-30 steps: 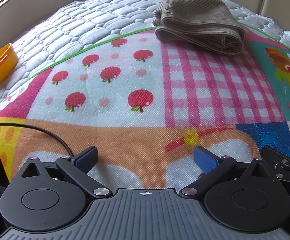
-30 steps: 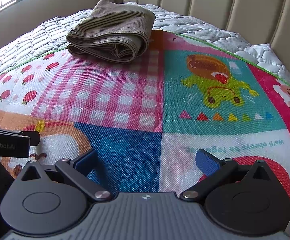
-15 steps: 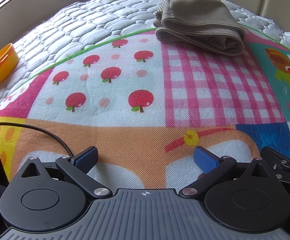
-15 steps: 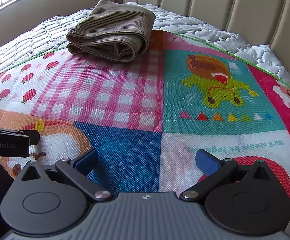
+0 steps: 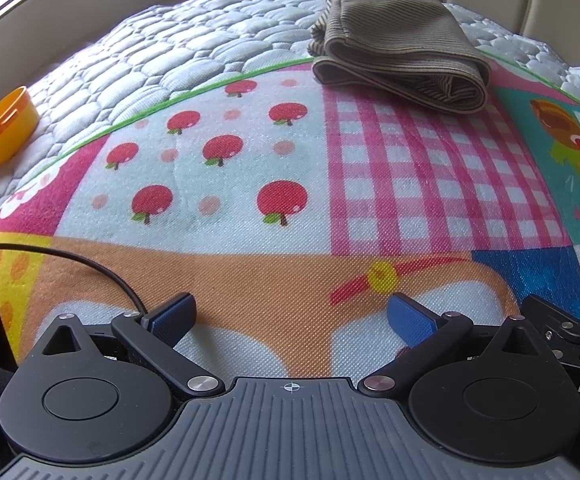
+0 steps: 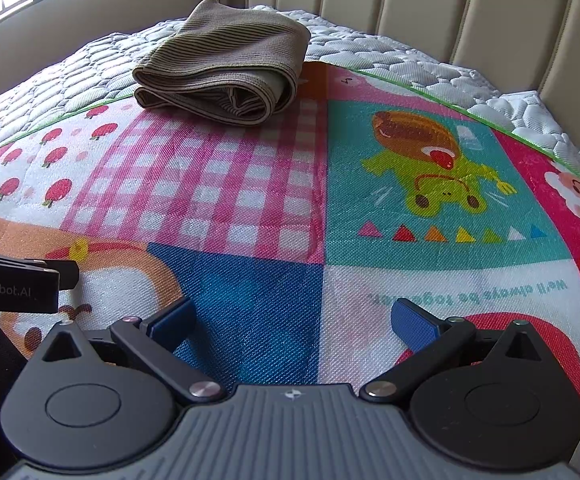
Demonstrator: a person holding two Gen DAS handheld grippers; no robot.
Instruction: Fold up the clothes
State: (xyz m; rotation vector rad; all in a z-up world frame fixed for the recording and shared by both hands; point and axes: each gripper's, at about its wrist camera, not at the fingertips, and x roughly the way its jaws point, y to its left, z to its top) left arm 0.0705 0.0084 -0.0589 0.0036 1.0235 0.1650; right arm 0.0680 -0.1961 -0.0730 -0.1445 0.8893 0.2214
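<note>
A brown striped garment (image 5: 398, 40) lies folded in a thick bundle at the far edge of the colourful play mat (image 5: 249, 168); it also shows in the right wrist view (image 6: 225, 64). My left gripper (image 5: 290, 316) is open and empty, low over the near orange patch of the mat, well short of the garment. My right gripper (image 6: 294, 318) is open and empty over the blue and white patches, also far from the garment. Part of the right gripper (image 5: 570, 336) shows at the left view's right edge.
The mat lies on a white quilted mattress (image 5: 177, 52). An orange plastic bowl (image 5: 5, 124) sits on the mattress at the far left. A padded beige headboard (image 6: 450, 8) stands behind the bed. A black cable (image 5: 69, 256) runs over the mat near my left gripper.
</note>
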